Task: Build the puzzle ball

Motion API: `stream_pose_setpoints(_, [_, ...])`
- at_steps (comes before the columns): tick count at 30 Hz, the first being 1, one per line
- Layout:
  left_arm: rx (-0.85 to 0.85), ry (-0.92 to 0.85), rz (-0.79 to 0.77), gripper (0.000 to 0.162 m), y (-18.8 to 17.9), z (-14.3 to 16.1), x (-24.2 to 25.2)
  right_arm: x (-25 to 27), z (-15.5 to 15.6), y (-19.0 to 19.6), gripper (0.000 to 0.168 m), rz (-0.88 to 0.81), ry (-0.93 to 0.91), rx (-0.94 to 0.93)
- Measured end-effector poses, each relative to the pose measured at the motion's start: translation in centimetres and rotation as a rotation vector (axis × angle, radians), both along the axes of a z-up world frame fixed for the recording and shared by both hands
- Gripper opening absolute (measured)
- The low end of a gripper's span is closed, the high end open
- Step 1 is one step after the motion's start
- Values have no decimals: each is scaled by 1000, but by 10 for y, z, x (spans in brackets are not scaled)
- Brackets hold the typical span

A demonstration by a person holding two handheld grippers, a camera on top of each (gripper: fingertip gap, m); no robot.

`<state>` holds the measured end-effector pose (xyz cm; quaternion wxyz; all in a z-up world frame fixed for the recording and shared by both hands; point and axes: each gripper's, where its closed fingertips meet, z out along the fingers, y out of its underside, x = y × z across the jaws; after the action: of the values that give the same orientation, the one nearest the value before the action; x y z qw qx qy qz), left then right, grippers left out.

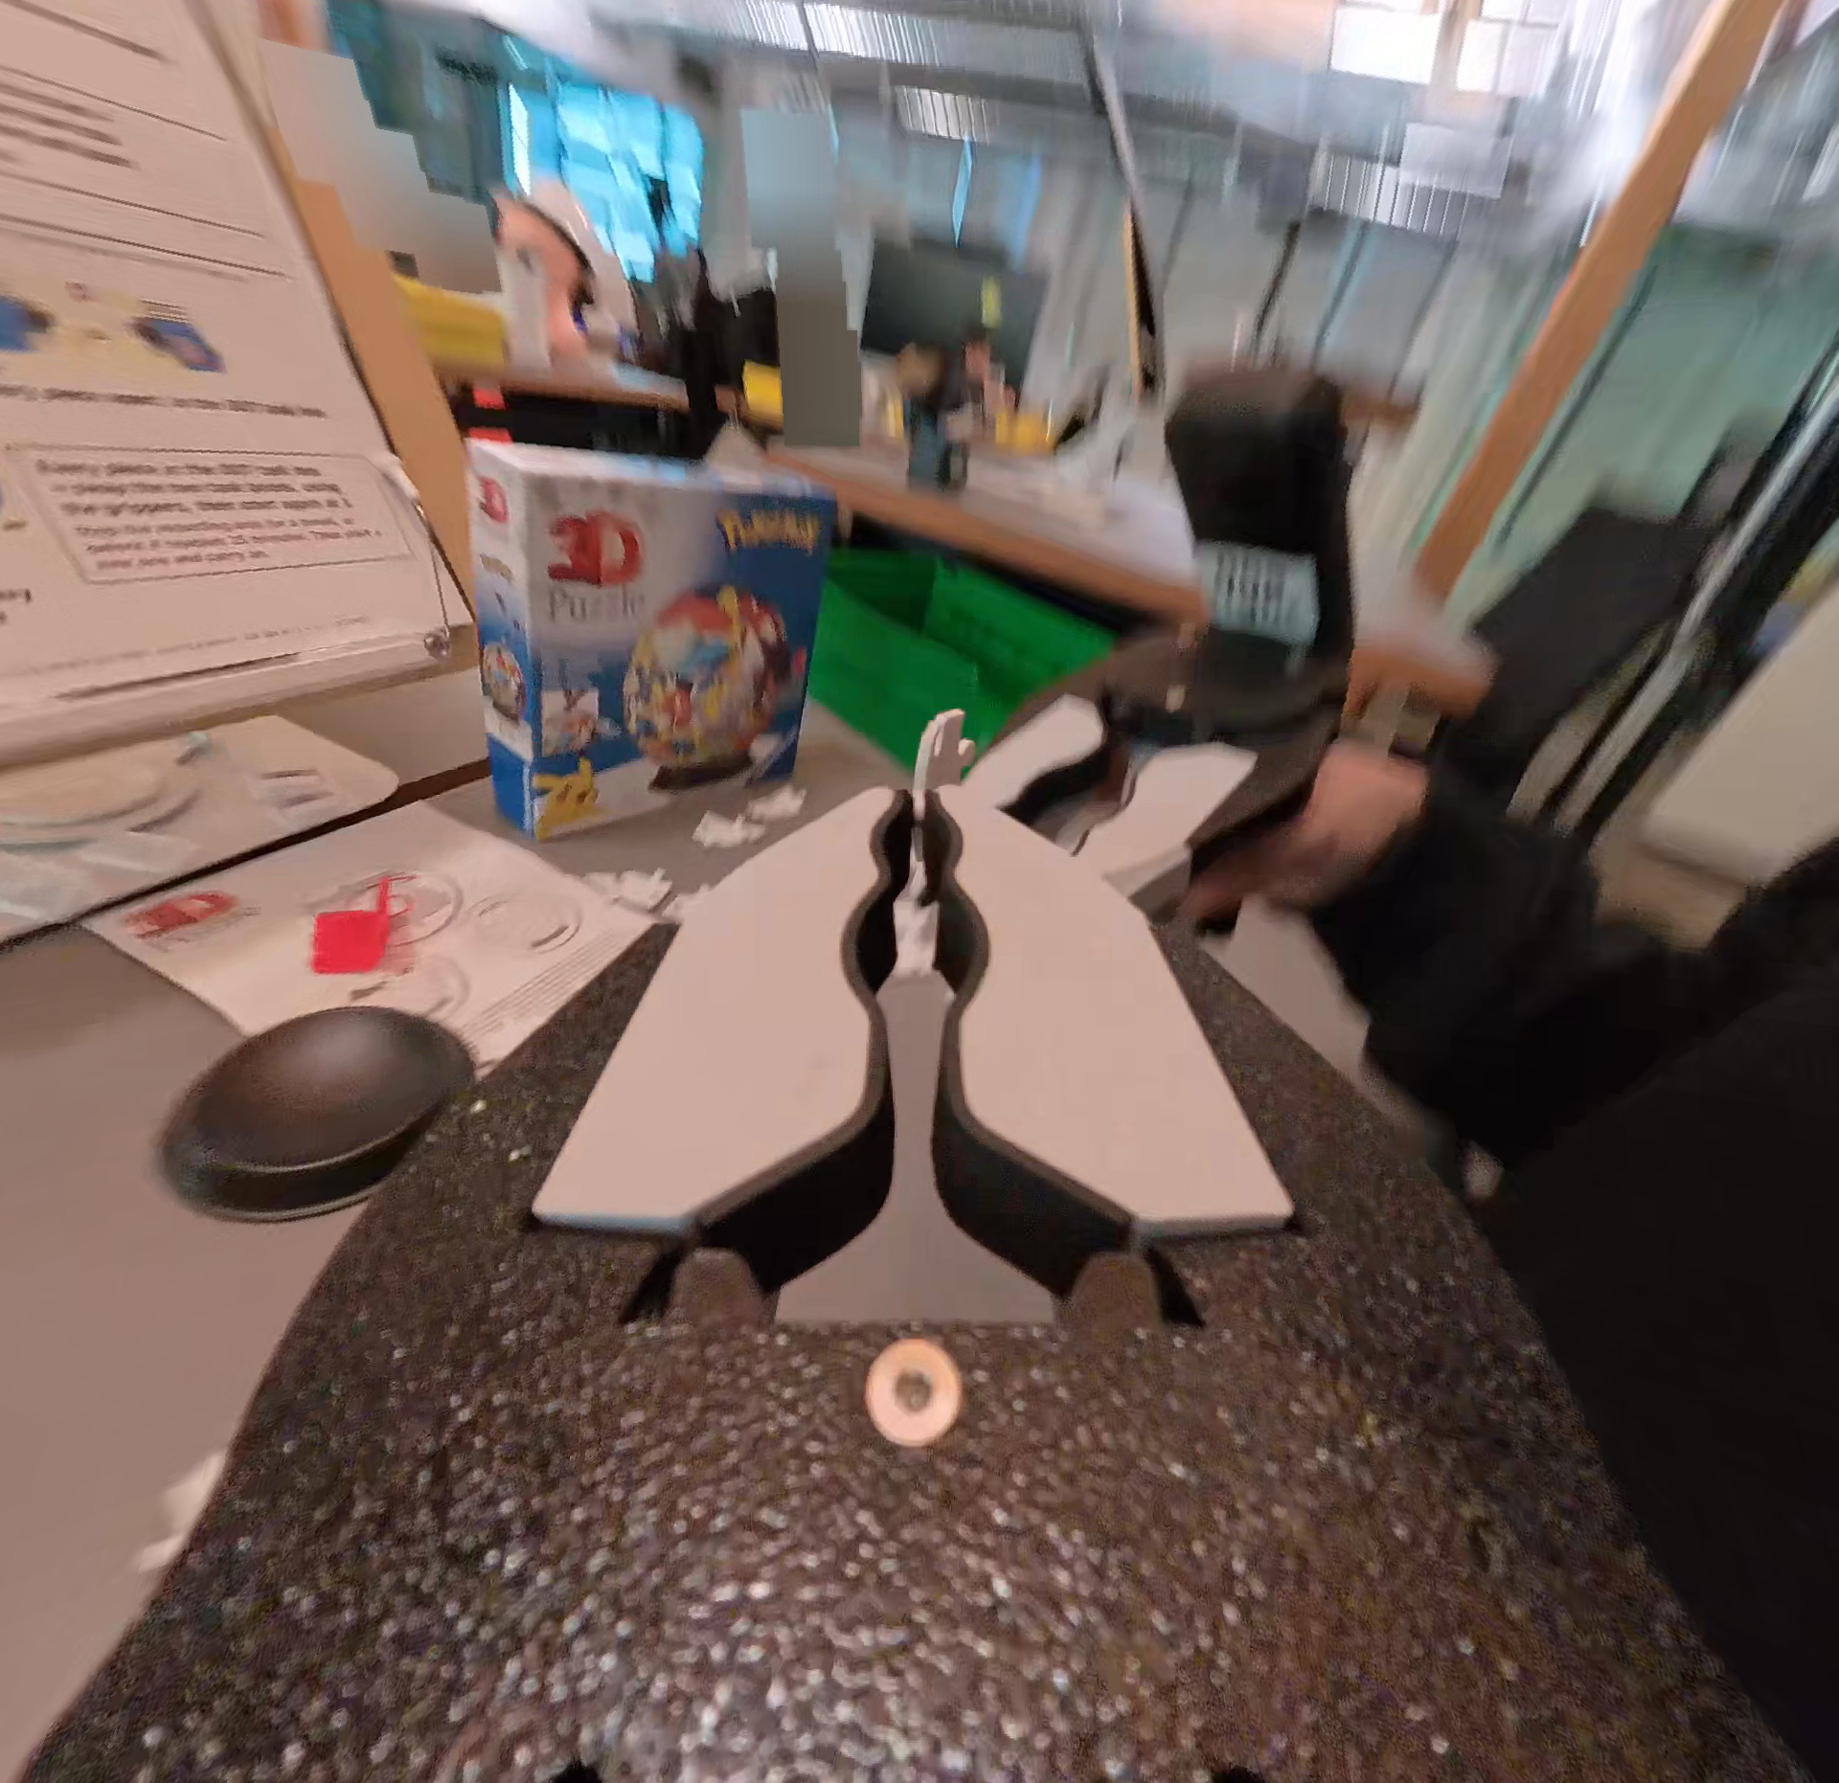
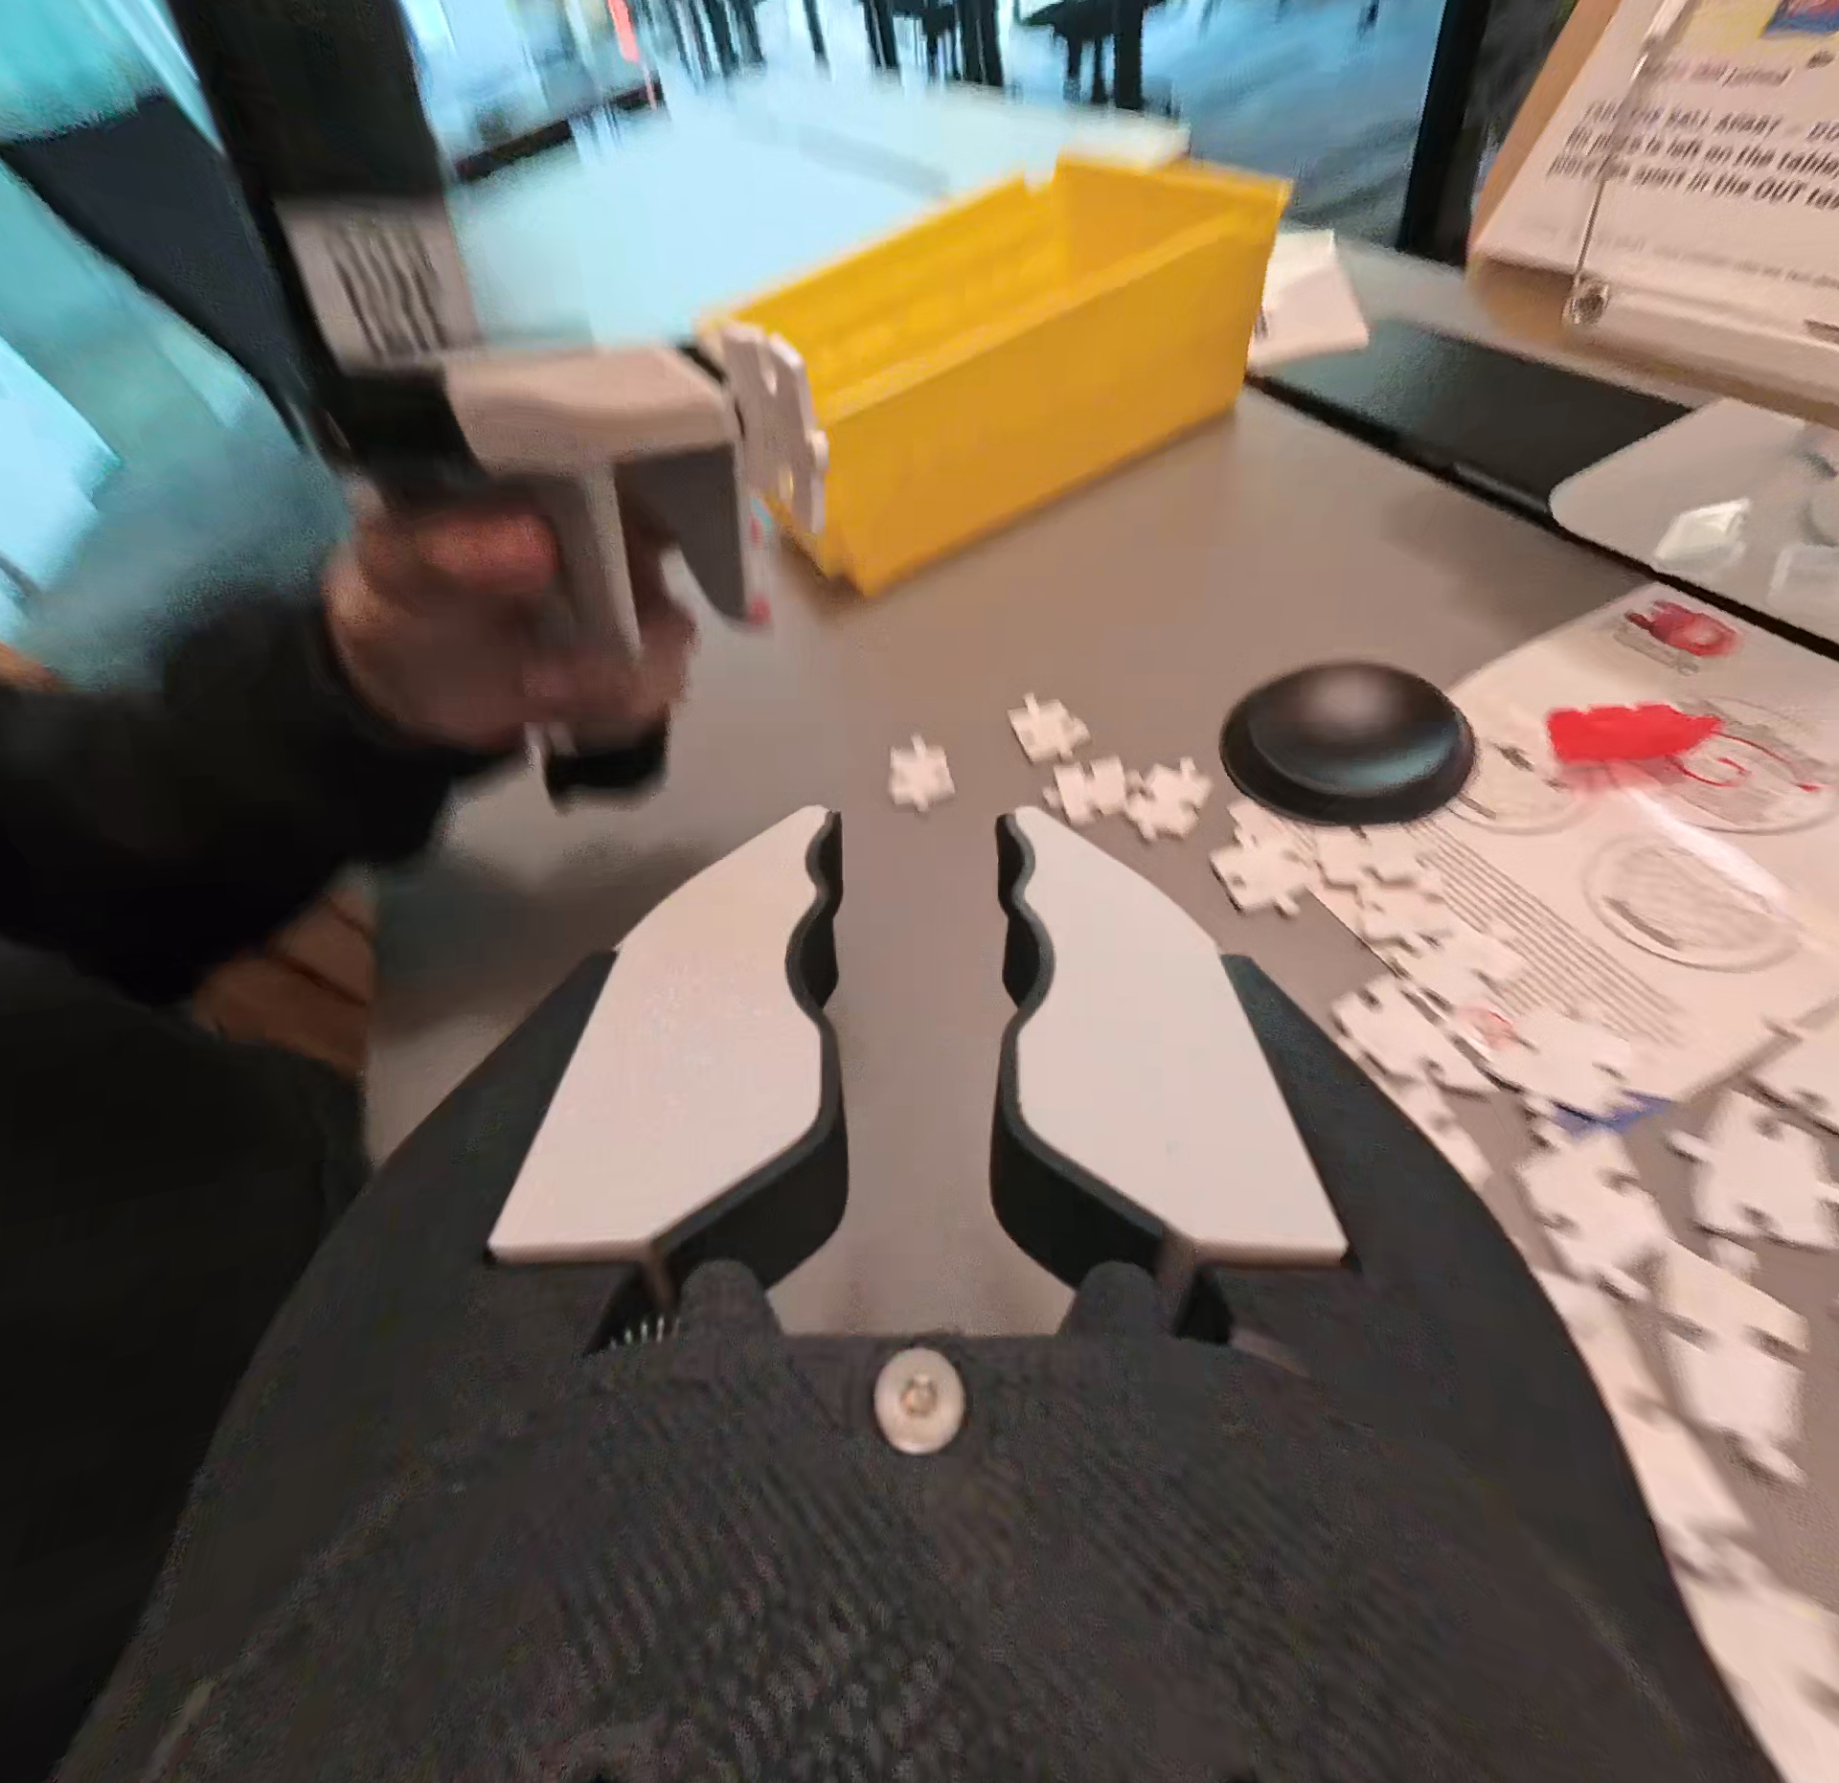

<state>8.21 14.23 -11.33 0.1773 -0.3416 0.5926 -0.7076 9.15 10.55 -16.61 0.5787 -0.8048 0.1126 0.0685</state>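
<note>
White puzzle piece (image 1: 935, 790) pinched upright (edge-on) between left gripper (image 1: 920, 820) jaws.

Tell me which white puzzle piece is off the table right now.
The puzzle piece clamped upright in the left gripper, seen in front of the yellow bin from the right wrist view. All other loose pieces lie flat on the table.

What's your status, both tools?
Left tool shut on white puzzle piece, held aloft. Right tool open, empty, above loose pieces. Nothing between them.
</note>
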Motion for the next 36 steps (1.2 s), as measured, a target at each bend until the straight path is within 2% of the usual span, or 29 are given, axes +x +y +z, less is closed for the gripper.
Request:
stream_pose_setpoints(3, [-352, 30, 76, 1, 14, 5, 7, 2, 22, 17, 26, -20, 169, 216])
stream_pose_setpoints(5, [-477, 61, 115, 1, 17, -3, 11, 2, 27, 27, 28, -10, 229, 272])
stream_pose_setpoints(8, [-528, 57, 129, 1, 9, -10, 10, 4, 34, 37, 30, -14, 241, 316])
stream_pose_setpoints(11, [-523, 38, 146, 1, 4, -10, 10, 8, 48, 37, 4, -13, 253, 394])
stream_pose_setpoints(15, [-515, 46, 142, 1, 2, -11, 12, 10, 47, 35, 3, 22, 232, 357])
stream_pose_setpoints(18, [-494, 72, 111, 1, -2, -16, 13, 12, 45, 33, 2, 83, 226, 294])
stream_pose_setpoints(20, [-405, 86, 100, 2, -4, -25, 14, 18, 38, 32, 2, 120, 230, 198])
stream_pose_setpoints(21, [-340, 92, 110, 8, -3, -30, 14, 25, 30, 32, 2, 120, 212, 127])
stream_pose_setpoints(24, [-109, 107, 207, 29, 14, -50, 17, 45, -6, 30, 2, 196, 149, -155])
stream_pose_setpoints(27, [58, 119, 293, 28, 36, -65, 14, 62, -42, 42, 2, 267, 145, -358])
stream_pose_setpoints(32, [109, 221, 286, 26, 47, -88, 1, 69, -81, 66, 2, 376, 240, -541])
stream_pose_setpoints(34, [95, 250, 272, 26, 48, -95, -4, 78, -101, 70, 2, 374, 214, -645])
stream_pose_setpoints(36, [101, 273, 254, 26, 47, -102, -9, 78, -108, 77, 2, 393, 223, -667])
